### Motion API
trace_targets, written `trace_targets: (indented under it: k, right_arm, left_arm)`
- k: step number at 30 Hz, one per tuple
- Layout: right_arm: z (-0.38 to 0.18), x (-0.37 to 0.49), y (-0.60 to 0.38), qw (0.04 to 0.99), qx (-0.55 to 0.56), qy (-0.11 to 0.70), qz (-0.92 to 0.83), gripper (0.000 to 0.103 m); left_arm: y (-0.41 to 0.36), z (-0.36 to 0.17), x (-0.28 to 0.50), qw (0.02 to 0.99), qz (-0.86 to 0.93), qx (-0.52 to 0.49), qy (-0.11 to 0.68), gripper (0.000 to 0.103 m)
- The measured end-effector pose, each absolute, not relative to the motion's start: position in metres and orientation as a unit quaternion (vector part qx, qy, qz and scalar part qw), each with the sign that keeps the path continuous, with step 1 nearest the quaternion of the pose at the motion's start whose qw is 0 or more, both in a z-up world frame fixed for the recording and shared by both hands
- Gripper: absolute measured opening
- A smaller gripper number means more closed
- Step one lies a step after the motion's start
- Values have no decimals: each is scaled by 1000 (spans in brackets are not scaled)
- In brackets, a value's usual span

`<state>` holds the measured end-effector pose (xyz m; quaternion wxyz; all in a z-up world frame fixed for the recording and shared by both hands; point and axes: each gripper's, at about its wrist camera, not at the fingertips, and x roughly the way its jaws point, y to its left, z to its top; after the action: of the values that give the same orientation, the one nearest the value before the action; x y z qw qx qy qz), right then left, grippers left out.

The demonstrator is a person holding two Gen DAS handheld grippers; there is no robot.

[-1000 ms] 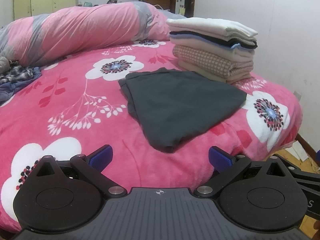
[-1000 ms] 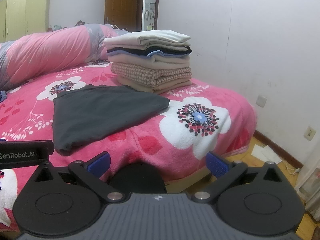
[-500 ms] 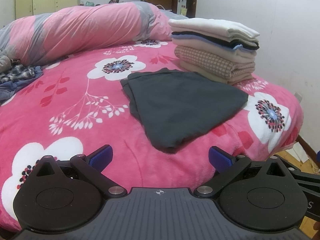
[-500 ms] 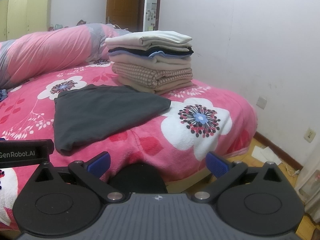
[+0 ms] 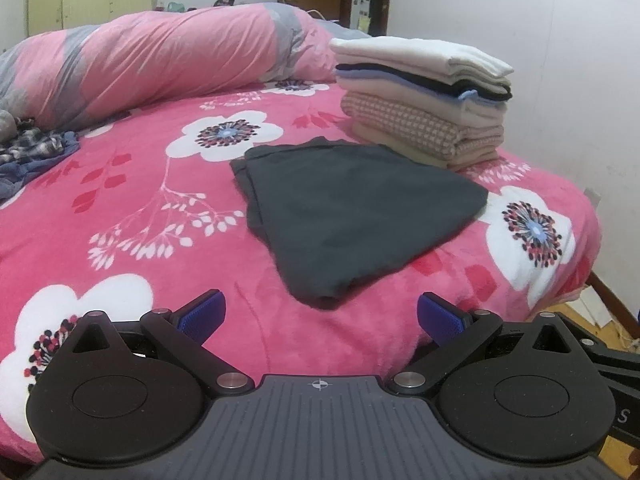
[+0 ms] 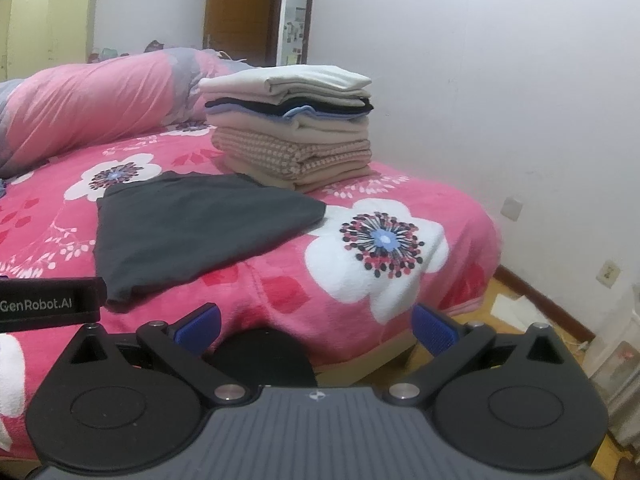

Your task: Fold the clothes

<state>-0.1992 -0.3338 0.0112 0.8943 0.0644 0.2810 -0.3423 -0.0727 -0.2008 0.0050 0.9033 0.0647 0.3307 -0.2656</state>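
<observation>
On the pink floral bed (image 5: pixel 168 240), one folded dark grey garment (image 5: pixel 352 212) lies just in front of a neat stack of folded clothes (image 5: pixel 424 92), seemingly waiting to join it. Nearer than the garment, the left gripper (image 5: pixel 318 314) and right gripper (image 6: pixel 314 320) hover, both spread wide and empty.

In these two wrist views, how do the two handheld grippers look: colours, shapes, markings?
Both look alike. The left gripper and right gripper each have a grey ribbed base with a small crosshair mark, two round black housings, black linkage arms with silver pivot pins, and blue textured pads on the fingers. The right wrist view also shows a black bar printed "GenRobot.AI". No hands or sleeves are visible.
</observation>
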Motion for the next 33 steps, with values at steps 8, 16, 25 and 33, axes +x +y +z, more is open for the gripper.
trace_targets:
  k: [8, 16, 25, 33]
  right_arm:
    - [9, -205, -340, 888, 72, 284, -355, 103]
    - [6, -206, -342, 887, 75, 286, -355, 103]
    - [6, -204, -340, 887, 74, 288, -353, 103]
    - [6, -204, -337, 888, 73, 287, -351, 103]
  left_arm:
    - [-208, 1, -79, 899, -275, 73, 334, 103]
    - [-207, 0, -77, 899, -271, 71, 338, 103]
    - [-207, -1, -77, 899, -270, 69, 338, 103]
    - [-205, -1, -76, 899, -269, 69, 340, 103]
